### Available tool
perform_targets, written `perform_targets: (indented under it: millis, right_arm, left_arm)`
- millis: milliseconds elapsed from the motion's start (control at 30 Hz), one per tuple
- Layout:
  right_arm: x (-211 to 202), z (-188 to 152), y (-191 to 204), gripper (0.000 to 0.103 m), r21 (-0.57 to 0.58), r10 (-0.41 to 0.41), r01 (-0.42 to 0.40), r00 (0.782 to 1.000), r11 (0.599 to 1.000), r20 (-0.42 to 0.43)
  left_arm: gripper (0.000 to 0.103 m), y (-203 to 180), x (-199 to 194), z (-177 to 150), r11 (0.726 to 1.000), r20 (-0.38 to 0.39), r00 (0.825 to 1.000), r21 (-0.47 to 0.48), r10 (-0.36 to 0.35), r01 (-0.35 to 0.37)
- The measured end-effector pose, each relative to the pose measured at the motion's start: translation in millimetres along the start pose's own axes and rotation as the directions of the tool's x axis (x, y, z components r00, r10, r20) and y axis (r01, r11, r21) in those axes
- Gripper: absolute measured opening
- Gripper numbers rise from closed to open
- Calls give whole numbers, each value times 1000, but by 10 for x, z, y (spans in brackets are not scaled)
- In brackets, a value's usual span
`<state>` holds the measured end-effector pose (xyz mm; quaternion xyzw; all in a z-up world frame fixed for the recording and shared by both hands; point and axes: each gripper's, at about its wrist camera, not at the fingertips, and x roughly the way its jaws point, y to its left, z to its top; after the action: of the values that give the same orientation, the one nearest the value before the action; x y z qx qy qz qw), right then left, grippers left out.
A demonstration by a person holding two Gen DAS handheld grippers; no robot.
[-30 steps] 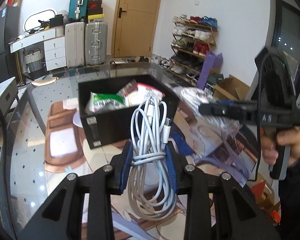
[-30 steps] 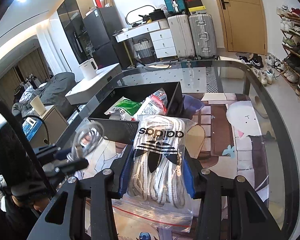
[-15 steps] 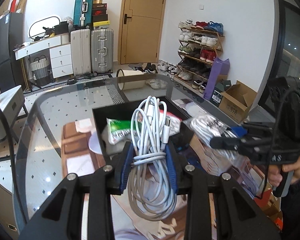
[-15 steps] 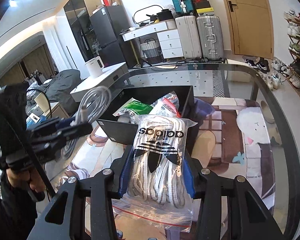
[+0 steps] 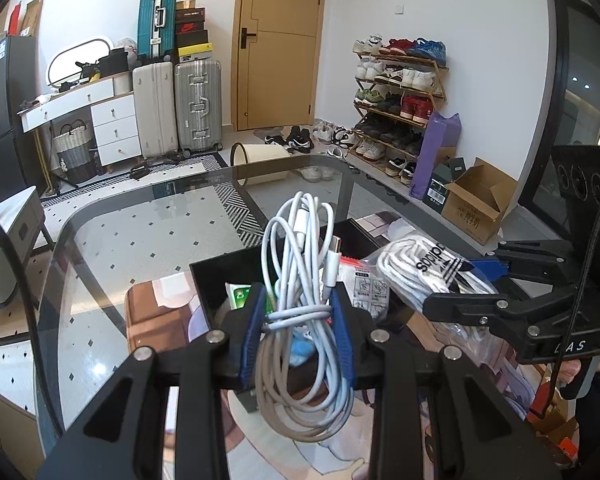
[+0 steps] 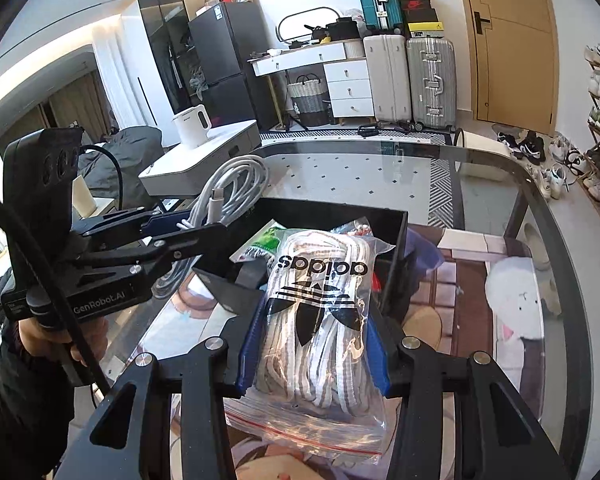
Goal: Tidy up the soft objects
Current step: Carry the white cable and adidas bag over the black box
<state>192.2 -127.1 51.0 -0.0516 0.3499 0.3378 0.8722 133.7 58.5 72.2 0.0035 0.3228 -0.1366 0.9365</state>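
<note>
**Both loads brought over the black box**

The room was a cluttered hallway-like space with suitcases (image 5: 176, 108), a wooden door and a shoe rack (image 5: 398, 100) behind a glass table (image 5: 140, 216), whose far edge curved toward the door.

A second earlier the box stood well ahead of both grippers; half a second earlier it had drawn closer. At this moment both loads hung at or over its near edge, the two grippers side by side. My reading is that the carrying part was nearly finished and that the drop into the box was the step to come, with nothing released yet.

On the left, the left gripper (image 5: 298, 326) was pinching a coiled white cable (image 5: 300, 280) between its blue pads, the loops standing up above and hanging below the grip. The black box (image 6: 340, 216) sat near the middle of the table, already holding a green-and-white packet (image 6: 266, 242) and a red-and-white packet. On the right, the right gripper (image 6: 314, 354) was clamped on a clear zip bag of white laces (image 6: 320, 308), its top lying over the box's near wall.

Readable writing: "adidas" with the trefoil mark on the bag, upside down in the right wrist view; "GenRobot.AI" on the left gripper's body. Print on the packets was too small to read.
</note>
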Motion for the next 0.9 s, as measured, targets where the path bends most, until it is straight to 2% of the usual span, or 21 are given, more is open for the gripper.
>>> perform_targets:
  millis: [667,900]
  right_arm:
    - [557,344,-30,45,-85,-65,57,994,995,-88]
    - [703,358,-18,45,-198,-88,60,987,978,-136]
  left_arm:
    - [31,200,516,154,1000,-64,998,23,-13,14]
    - [31,141,665,149,998,-97,995,60,-14,19]
